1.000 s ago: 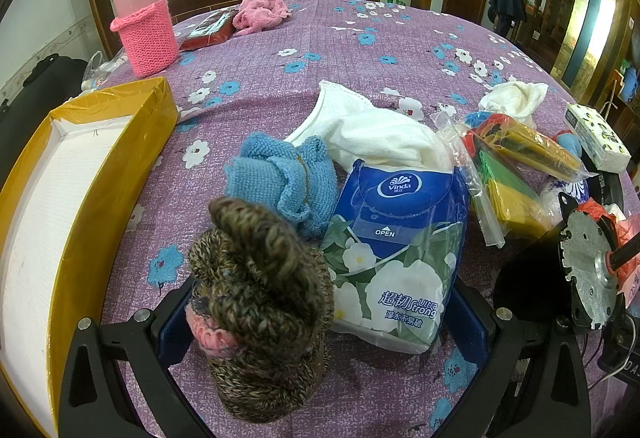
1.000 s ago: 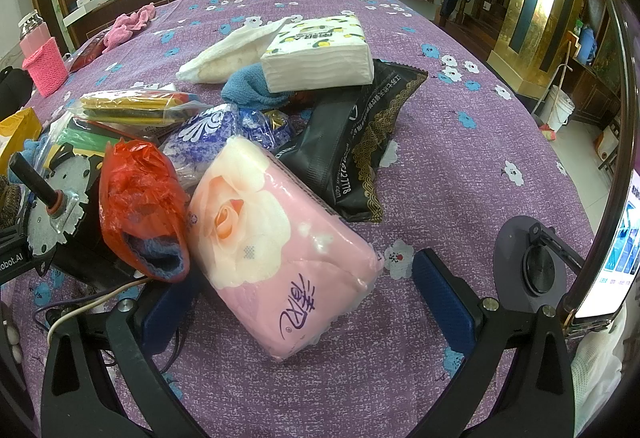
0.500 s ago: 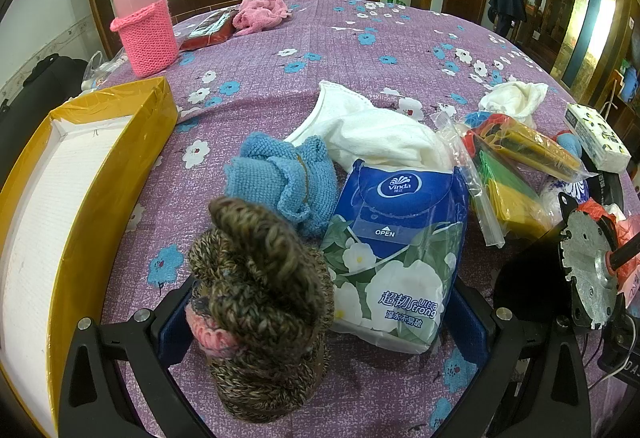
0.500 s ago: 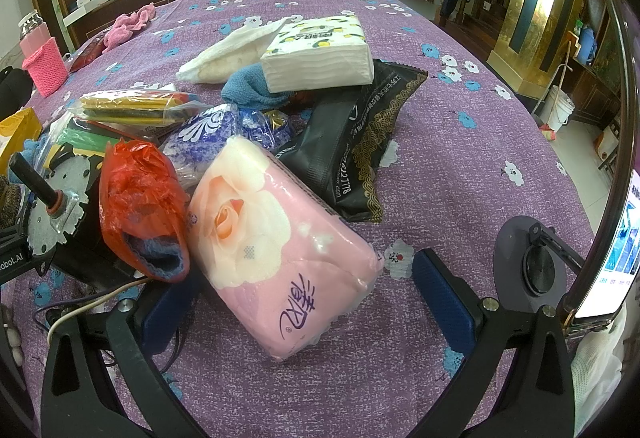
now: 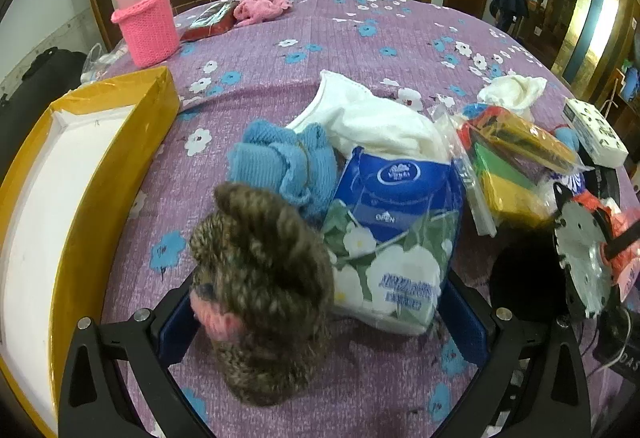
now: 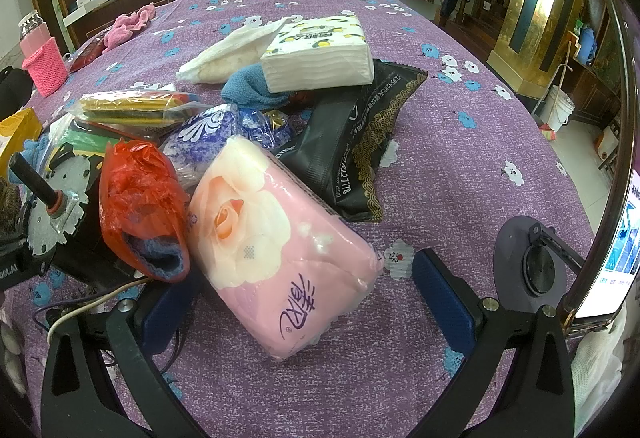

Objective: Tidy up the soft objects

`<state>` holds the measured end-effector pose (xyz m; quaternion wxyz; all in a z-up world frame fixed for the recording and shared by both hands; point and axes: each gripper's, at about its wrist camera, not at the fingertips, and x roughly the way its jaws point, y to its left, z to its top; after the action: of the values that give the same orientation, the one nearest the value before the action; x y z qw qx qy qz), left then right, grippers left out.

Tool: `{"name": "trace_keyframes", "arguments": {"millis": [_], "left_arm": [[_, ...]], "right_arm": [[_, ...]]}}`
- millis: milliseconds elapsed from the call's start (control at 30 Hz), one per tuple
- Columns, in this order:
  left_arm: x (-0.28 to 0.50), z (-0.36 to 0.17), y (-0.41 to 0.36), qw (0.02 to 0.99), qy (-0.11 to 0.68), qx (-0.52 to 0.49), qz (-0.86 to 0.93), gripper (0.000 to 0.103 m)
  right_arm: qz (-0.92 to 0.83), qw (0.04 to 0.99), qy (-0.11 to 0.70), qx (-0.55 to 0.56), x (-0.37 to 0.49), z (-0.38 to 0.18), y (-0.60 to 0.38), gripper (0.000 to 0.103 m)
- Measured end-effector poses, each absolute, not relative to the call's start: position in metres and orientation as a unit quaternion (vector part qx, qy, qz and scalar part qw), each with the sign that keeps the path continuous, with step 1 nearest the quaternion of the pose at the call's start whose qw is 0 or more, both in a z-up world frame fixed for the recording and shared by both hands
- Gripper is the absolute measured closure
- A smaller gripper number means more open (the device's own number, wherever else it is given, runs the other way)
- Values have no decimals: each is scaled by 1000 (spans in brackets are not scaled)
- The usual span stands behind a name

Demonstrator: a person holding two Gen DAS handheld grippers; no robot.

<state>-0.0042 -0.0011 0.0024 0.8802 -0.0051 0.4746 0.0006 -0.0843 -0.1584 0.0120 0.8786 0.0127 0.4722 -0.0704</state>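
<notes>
In the left wrist view my left gripper [image 5: 320,322] stands open low over the purple flowered tablecloth [image 5: 320,34]. A brown knitted piece [image 5: 260,290] and a blue Vinda tissue pack [image 5: 392,238] lie between its fingers, untouched by the pads. Behind them lie a blue knitted cloth [image 5: 284,162] and a white cloth [image 5: 372,122]. In the right wrist view my right gripper [image 6: 306,306] is open around a pink rose-print tissue pack [image 6: 276,246]. A red plastic bag [image 6: 140,198] with blue knit inside lies by its left finger.
A yellow box with a white inside [image 5: 52,198] stands at the left. A pink knitted cup holder with a bottle [image 5: 146,26] and a pink cloth [image 5: 260,4] sit far back. A white napkin pack [image 6: 320,54], black packet [image 6: 352,142] and bagged coloured items [image 6: 136,110] crowd the middle.
The left wrist view has shifted slightly and is a little blurred; the objects sit a touch higher in it. The right wrist view is unchanged.
</notes>
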Motion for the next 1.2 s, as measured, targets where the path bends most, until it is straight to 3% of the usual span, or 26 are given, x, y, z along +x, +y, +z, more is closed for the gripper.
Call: {"name": "trace_keyframes", "arguments": {"millis": [1200], "left_arm": [[-13,3,-1,886,463,-8,7,1]], "right_arm": [[-71,879,472,12,-84,12,-158,0]]}}
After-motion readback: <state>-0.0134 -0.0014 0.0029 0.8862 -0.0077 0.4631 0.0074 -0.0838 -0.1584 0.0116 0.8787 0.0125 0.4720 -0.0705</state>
